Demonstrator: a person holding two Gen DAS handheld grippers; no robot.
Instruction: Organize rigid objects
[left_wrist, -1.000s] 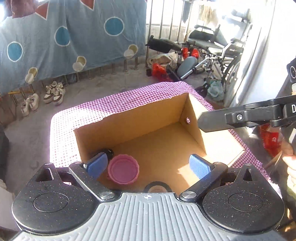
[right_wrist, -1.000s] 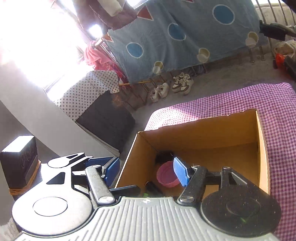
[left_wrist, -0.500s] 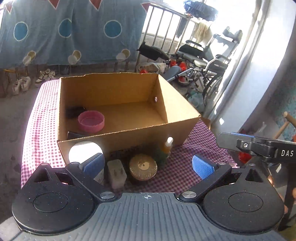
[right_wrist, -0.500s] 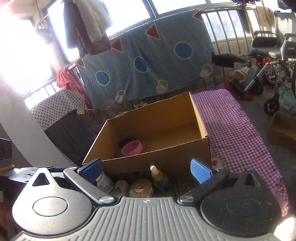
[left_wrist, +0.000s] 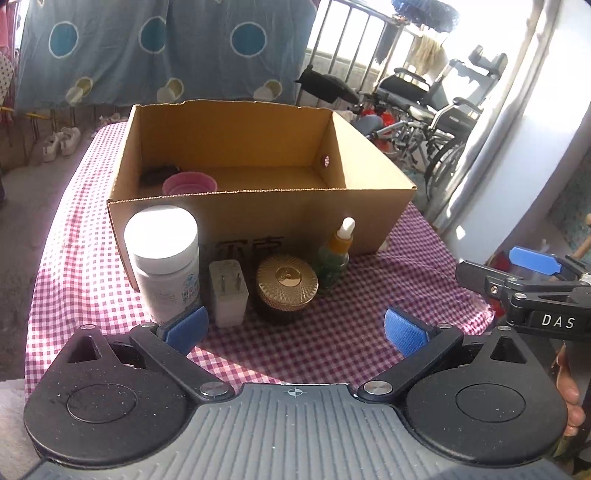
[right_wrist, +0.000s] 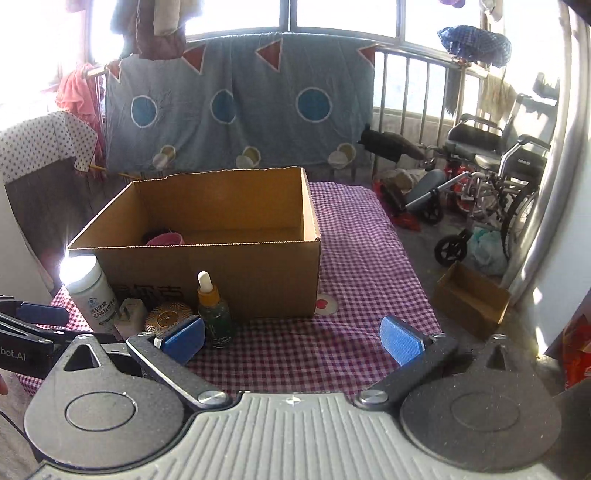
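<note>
An open cardboard box (left_wrist: 258, 221) (right_wrist: 221, 266) stands on the checked tablecloth (left_wrist: 332, 332). A pink bowl (left_wrist: 189, 183) (right_wrist: 165, 239) and a dark object (left_wrist: 157, 173) lie inside at its left. In front of it stand a white bottle (left_wrist: 164, 262) (right_wrist: 90, 291), a white plug adapter (left_wrist: 228, 291) (right_wrist: 131, 312), a gold-lidded jar (left_wrist: 287, 284) (right_wrist: 168, 318) and a green dropper bottle (left_wrist: 336, 254) (right_wrist: 214, 314). My left gripper (left_wrist: 293, 326) is open and empty, just short of the row. My right gripper (right_wrist: 291, 338) is open and empty, to the right of the row.
The right gripper also shows at the right edge of the left wrist view (left_wrist: 528, 288). A round sticker (right_wrist: 325, 303) lies on the cloth by the box corner. Wheelchairs (right_wrist: 487, 173) and a small cardboard box (right_wrist: 469, 299) stand on the floor to the right.
Both grippers have pulled back and down from above the box to the near side of the table. The row of items in front of the box has come into view.
</note>
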